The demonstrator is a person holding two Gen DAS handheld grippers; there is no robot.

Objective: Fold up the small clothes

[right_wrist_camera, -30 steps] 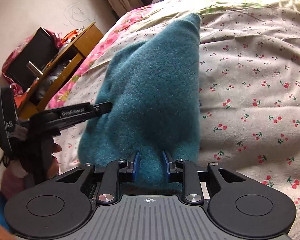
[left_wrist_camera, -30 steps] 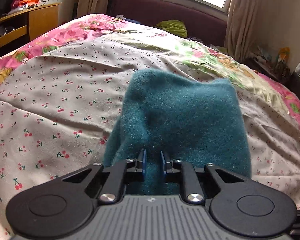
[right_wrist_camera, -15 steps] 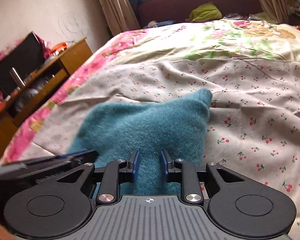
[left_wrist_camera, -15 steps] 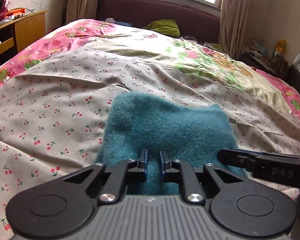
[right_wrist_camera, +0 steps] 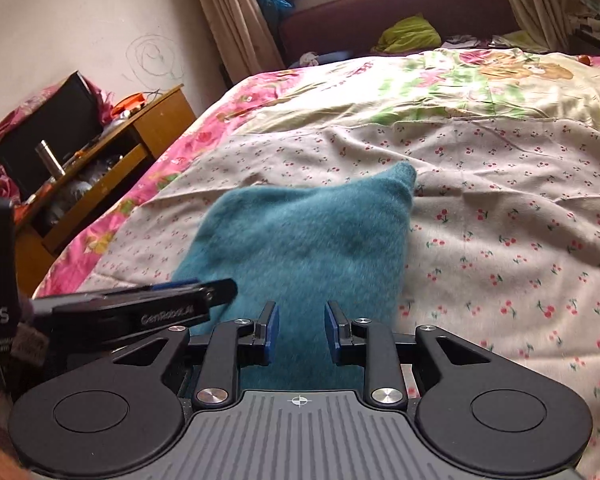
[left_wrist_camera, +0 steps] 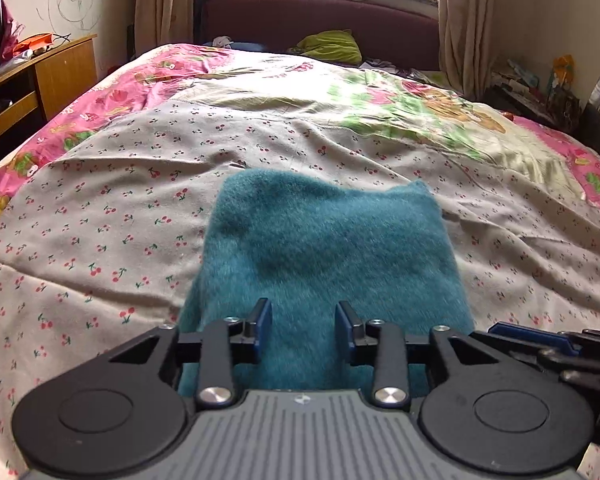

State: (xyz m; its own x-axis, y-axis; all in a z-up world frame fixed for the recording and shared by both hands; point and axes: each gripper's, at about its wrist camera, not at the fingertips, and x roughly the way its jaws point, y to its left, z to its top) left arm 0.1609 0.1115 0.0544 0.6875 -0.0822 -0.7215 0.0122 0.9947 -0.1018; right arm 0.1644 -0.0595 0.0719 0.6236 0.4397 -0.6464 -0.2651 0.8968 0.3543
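A fuzzy teal garment [left_wrist_camera: 324,248] lies folded on the cherry-print bedspread [left_wrist_camera: 100,216], right in front of both grippers. It also shows in the right wrist view [right_wrist_camera: 312,248]. My left gripper [left_wrist_camera: 303,324] is open, its jaws apart over the garment's near edge. My right gripper [right_wrist_camera: 301,328] is open too, jaws apart over the same near edge. The right gripper's fingers [left_wrist_camera: 540,340] show at the left view's right edge, and the left gripper's fingers [right_wrist_camera: 140,304] show at the right view's left side.
The bed carries a pink floral quilt [left_wrist_camera: 140,80] further back. A wooden cabinet [left_wrist_camera: 32,80] with clutter stands left of the bed. A dark red headboard [left_wrist_camera: 320,20] and a green cloth [left_wrist_camera: 332,46] sit at the far end. Cluttered items [left_wrist_camera: 540,84] stand at the right.
Both grippers lowered the teal garment onto the bed and opened their jaws, letting it go. It now lies flat rather than hanging.
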